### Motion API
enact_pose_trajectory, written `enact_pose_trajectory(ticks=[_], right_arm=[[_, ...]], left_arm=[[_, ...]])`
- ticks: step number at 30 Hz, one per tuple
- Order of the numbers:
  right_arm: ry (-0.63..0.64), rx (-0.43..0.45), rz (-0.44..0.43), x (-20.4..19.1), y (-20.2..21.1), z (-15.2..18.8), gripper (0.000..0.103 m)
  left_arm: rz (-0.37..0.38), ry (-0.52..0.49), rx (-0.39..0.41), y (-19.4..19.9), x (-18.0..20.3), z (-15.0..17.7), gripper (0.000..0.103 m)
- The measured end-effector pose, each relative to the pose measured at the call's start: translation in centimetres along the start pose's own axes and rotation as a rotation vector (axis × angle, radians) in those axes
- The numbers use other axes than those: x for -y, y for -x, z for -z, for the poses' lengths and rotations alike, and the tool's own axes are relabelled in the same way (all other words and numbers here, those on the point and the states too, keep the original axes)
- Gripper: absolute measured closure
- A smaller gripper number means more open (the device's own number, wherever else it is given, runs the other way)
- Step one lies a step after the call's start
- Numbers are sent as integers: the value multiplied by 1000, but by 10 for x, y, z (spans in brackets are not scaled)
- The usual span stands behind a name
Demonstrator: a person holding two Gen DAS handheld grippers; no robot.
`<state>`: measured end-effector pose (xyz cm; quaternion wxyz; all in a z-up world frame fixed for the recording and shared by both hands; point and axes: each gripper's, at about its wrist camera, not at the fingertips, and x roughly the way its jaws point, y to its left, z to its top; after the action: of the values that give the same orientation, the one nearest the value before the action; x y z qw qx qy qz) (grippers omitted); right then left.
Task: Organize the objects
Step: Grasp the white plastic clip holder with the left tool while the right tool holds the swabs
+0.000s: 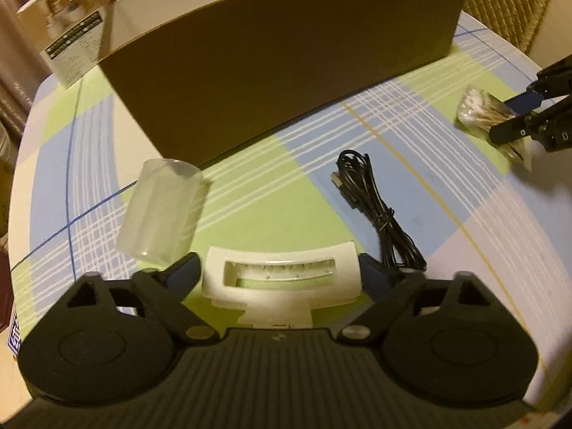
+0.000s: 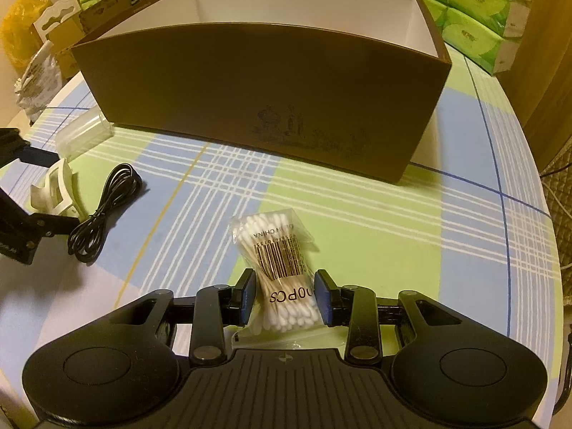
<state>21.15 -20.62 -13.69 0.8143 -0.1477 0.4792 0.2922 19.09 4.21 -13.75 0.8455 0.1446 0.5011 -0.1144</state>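
1. On the table (image 2: 357,221), covered by a plaid cloth, stands an open brown box (image 2: 250,107); what shows of its white interior looks empty, though the floor of the box is hidden, so nothing can be confirmed as stored yet.
2. Right gripper (image 2: 286,298): jaws drawn in against the sides of a bag of cotton swabs (image 2: 279,261), pinching its lower end. The bag lies on the table in front of the box, apparently not yet lifted.
3. Left gripper (image 1: 279,273): jaws set wide, one on each side of a white plastic holder (image 1: 279,279). Gaps seem to remain between pads and holder, so it is straddled rather than clamped; the holder sits on the table.
4. Left untouched on the table: a clear plastic container (image 1: 161,211) lying on its side near the box's front wall, and a coiled black cable (image 1: 379,211) between the holder and the swabs.
5. Progress, as judged: early. All four loose items lie outside the box; two are being addressed, two await a later pass.
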Motion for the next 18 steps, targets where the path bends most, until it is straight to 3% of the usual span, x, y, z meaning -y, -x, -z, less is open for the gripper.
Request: enact_pose_trajectory(ticks=[3, 7, 15, 18], right_arm=[[-5, 5, 0, 2, 2, 2, 64], [-12, 36, 2, 4, 7, 3, 35], [33, 20, -9, 4, -7, -4, 36], [57, 10, -8, 0, -13, -4, 45]], left_arm=[[-8, 38, 1, 0, -1, 1, 17], [-34, 143, -7, 4, -1, 2, 18], [-118, 339, -61, 8, 4, -2, 18], [-143, 349, -77, 9, 5, -2, 18]])
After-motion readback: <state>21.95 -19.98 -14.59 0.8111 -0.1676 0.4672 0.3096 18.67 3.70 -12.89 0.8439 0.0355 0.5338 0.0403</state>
